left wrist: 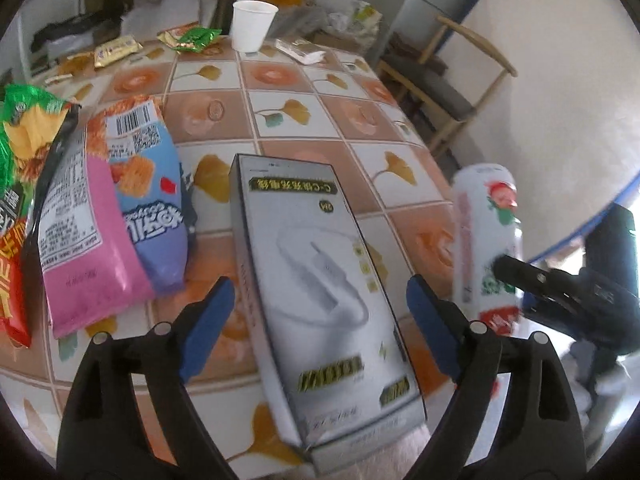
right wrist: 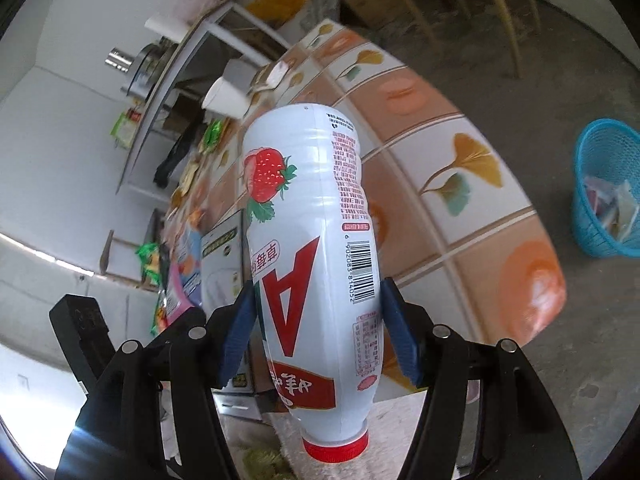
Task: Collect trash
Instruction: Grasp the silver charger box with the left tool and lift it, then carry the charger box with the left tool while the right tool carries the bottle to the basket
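Note:
A white charger-cable box [left wrist: 320, 280] lies lengthwise at the near edge of the tiled table [left wrist: 280, 92]. My left gripper [left wrist: 320, 294] straddles it, open, with a gap between each blue pad and the box. To its right, my right gripper [right wrist: 316, 304] is shut on a white strawberry drink bottle [right wrist: 312, 220], held off the table edge with its red cap [right wrist: 336, 446] toward the camera. The same bottle [left wrist: 488, 232] shows in the left wrist view. A blue mesh basket [right wrist: 608, 188] with wrappers inside stands on the floor to the right.
Snack bags lie at the table's left: a pink one [left wrist: 88, 232], a blue-purple one [left wrist: 156, 216], a green one [left wrist: 24, 128]. At the far edge are a paper cup [left wrist: 252, 24] and small wrappers [left wrist: 116, 50]. A wooden chair [left wrist: 452, 84] stands beyond the table's right side.

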`<state>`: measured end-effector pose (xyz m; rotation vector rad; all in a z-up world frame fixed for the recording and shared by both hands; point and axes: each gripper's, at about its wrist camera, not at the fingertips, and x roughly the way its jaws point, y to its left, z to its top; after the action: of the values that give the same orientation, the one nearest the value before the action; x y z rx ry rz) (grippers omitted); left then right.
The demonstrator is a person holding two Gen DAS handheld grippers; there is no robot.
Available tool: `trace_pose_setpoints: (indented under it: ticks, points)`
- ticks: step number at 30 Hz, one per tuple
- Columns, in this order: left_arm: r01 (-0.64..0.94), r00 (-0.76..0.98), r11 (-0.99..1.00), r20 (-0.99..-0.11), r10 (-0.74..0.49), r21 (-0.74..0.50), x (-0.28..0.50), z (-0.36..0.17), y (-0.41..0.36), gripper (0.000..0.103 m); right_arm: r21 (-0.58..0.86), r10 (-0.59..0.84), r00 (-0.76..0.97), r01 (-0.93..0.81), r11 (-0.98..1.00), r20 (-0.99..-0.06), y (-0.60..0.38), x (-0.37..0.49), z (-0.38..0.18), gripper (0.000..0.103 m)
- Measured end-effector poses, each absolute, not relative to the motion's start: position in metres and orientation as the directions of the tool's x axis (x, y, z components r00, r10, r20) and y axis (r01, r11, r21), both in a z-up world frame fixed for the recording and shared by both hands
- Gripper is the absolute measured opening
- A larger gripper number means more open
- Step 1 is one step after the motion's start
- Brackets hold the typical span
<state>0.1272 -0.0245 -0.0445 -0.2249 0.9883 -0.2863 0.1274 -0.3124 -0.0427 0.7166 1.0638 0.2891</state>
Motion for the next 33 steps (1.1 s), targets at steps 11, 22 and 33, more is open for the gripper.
trace_pose_setpoints:
  ticks: [11,22,33]
  points:
    - [0.079,0.545,0.988,-0.824,-0.155,-0.133,0.132,-0.063,-0.057,0.087,0.659,0.525,0.49,0.147,0.737,-0.696,-0.323,0.129,-0.051,0.06]
    - [0.145,0.536,0.985,-0.829,-0.159,-0.096,0.133,-0.07,-0.059,0.089,0.625,0.495,0.499,0.126,0.771,-0.711,-0.318,0.138,-0.044,0.061]
    - [0.173,0.52,0.98,-0.836,-0.176,-0.099,0.131,-0.073,-0.058,0.091,0.546,0.443,0.478,0.096,0.832,-0.759,-0.301,0.141,-0.041,0.071]
